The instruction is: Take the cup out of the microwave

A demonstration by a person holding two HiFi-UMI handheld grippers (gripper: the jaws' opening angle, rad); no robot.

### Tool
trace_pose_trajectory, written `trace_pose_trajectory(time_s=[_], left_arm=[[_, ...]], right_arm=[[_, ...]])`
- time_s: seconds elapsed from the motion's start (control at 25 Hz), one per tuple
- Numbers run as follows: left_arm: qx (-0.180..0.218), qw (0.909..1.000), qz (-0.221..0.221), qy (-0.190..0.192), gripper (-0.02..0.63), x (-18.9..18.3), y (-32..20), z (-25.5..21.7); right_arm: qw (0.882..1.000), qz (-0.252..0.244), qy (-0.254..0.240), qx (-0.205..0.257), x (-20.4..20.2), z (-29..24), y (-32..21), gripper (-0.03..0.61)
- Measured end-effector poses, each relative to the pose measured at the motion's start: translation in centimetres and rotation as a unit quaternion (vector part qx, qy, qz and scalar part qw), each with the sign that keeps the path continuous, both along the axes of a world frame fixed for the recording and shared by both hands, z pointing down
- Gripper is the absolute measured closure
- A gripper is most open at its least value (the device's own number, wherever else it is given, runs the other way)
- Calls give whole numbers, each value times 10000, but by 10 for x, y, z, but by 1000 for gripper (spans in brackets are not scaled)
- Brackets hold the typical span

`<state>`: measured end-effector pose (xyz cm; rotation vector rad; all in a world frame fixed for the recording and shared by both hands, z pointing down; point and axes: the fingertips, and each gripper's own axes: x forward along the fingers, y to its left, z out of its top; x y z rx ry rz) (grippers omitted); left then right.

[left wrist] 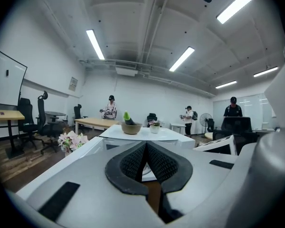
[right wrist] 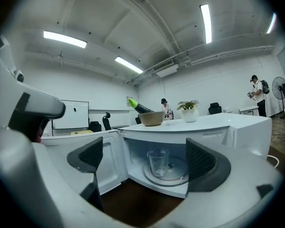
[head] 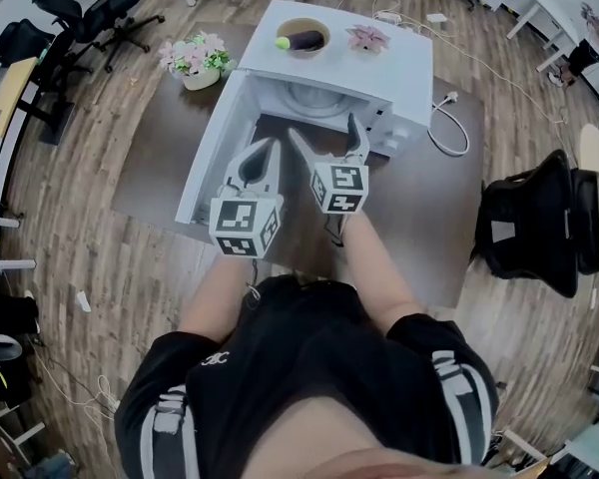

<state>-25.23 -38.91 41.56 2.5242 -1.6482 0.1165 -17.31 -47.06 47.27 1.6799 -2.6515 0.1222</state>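
A clear glass cup (right wrist: 157, 162) stands upright on the round turntable (right wrist: 173, 175) inside the white microwave (head: 379, 73), whose door (head: 212, 153) hangs open to the left. My right gripper (right wrist: 146, 159) is open in front of the cavity, still short of the cup, its pads (right wrist: 203, 163) wide apart with nothing between them. In the head view the right gripper (head: 324, 133) points into the opening. My left gripper (head: 270, 150) hovers beside it near the door, shut on nothing; its pads (left wrist: 157, 161) meet. The head view does not show the cup.
On the microwave top sit a bowl (head: 304, 38) with an eggplant and a small flower pot (head: 367, 38). A bouquet (head: 195, 60) stands on the brown table (head: 429, 218) left of the door. A power cord (head: 444, 128) trails at the right; a black chair (head: 539, 223) stands beyond.
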Motion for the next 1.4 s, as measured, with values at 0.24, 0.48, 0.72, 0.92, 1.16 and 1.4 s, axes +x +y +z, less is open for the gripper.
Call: trace_pose_trajectory(time_s=[0.24, 0.48, 0.72, 0.92, 1.16, 1.4], left_arm=[[-109, 9999, 28, 12, 614, -4, -17, 15], [-265, 9996, 16, -22, 614, -16, -33, 36], [-374, 9993, 53, -80, 614, -22, -50, 54], [-443, 9989, 157, -80, 614, -25, -56, 68], [-485, 9983, 327, -68, 614, -23, -63, 79], [-458, 9979, 444, -54, 614, -23, -61, 80]], right_arm=[[9990, 293, 155, -298, -12, 40, -58, 58], [9956, 582, 267, -684, -25, 82, -116, 61], [9915, 835, 409, -908, -31, 113, -159, 63], [9878, 956, 474, -1132, -34, 139, -178, 66], [9830, 1070, 554, -1382, -34, 153, -197, 95], [9772, 1271, 789, -1510, -32, 153, -201, 206]])
